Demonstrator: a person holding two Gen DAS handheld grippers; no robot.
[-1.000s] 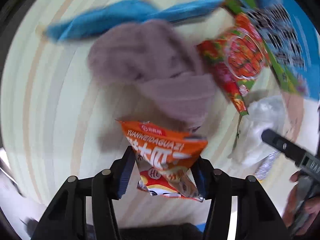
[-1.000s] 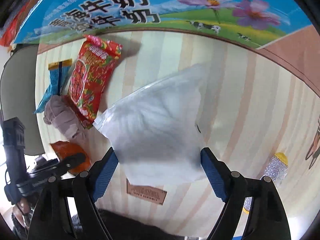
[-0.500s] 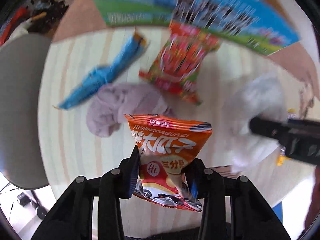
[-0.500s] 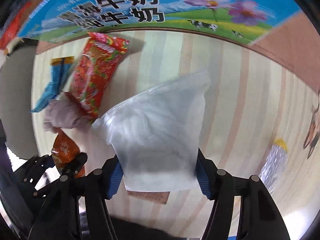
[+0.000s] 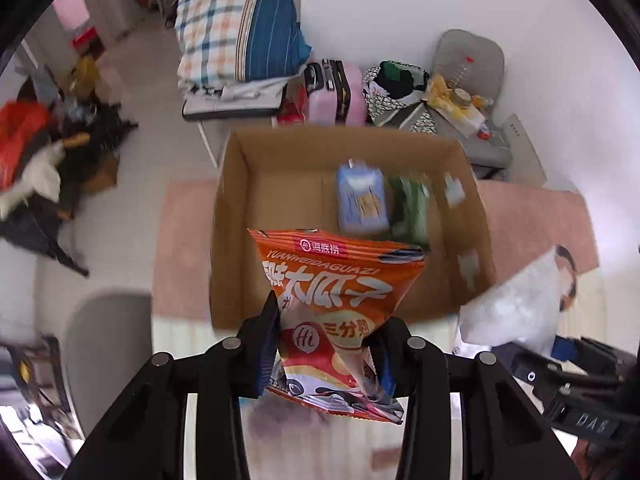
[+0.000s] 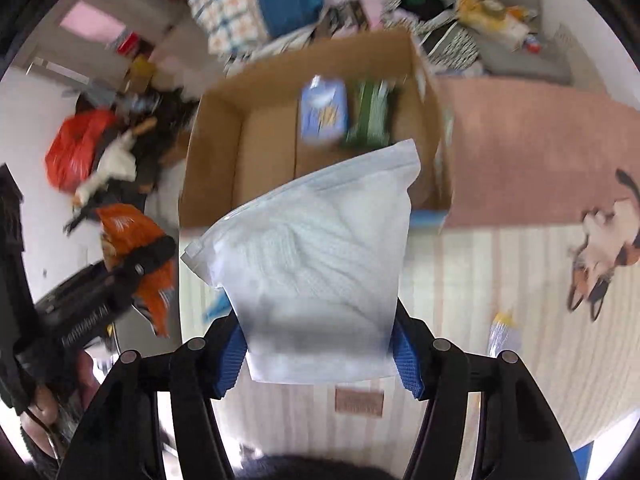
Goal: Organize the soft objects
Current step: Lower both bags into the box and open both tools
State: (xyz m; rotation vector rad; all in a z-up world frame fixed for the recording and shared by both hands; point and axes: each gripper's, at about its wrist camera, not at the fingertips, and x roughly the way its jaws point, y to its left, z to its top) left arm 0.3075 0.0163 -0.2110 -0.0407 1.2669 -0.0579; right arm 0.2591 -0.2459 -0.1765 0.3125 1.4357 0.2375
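My left gripper (image 5: 326,344) is shut on an orange snack bag (image 5: 340,280), which hangs in the air in front of an open cardboard box (image 5: 280,184). My right gripper (image 6: 320,354) is shut on a white zip bag (image 6: 316,264) with white cloth inside, also held up before the box (image 6: 264,152). A blue pack (image 5: 362,200) and a green pack (image 5: 410,212) lie in the box's right half. In the right wrist view the orange bag (image 6: 132,232) shows at the left; in the left wrist view the white bag (image 5: 516,304) shows at the right.
The box stands on a pink mat (image 6: 520,152) beyond the striped table cover (image 6: 460,280). A glittery bottle (image 6: 504,328) lies on the stripes. A grey chair (image 5: 104,344) is at the left. Behind are a folded quilt (image 5: 240,24), a pink suitcase (image 5: 336,92) and floor clutter (image 5: 40,152).
Both grippers closed on their bags and lifted them off the table. The views swung from the tabletop items up to the cardboard box.
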